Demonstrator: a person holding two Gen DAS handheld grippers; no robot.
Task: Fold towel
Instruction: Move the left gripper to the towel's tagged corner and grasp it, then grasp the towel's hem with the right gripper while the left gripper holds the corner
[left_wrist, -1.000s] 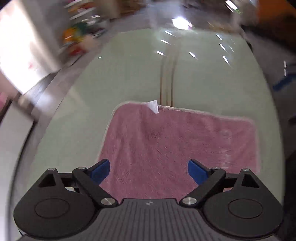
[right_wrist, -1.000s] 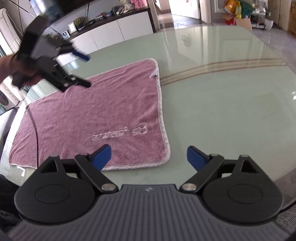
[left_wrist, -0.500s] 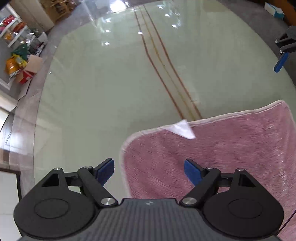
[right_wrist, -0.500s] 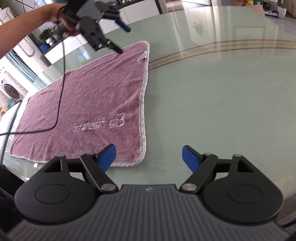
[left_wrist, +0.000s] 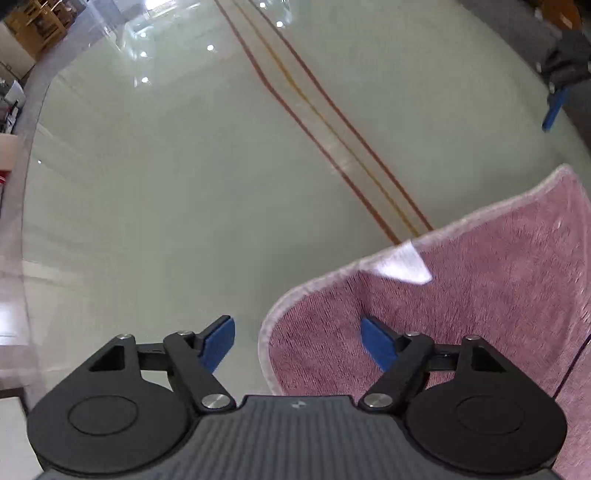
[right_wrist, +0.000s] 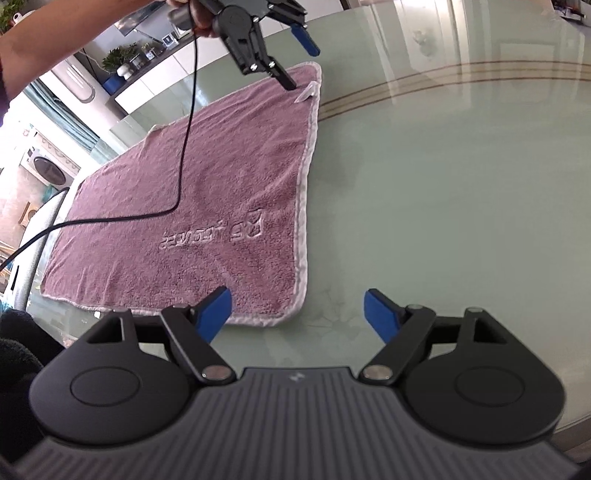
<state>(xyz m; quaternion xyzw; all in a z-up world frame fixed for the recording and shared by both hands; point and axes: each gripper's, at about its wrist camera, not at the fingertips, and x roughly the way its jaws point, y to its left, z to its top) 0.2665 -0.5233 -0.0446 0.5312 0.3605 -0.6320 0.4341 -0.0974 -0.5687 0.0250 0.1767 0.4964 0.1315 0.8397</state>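
Towel (right_wrist: 207, 192) flat; left gripper (left_wrist: 295, 341) closing astride corner, right gripper (right_wrist: 297, 312) open.

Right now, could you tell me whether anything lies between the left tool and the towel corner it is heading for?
Nothing visible does. The left tool straddles the corner of the pink towel, one finger over the cloth and one over the bare glass table, its jaws closing. Its black cable trails across the towel's middle, away from that corner.
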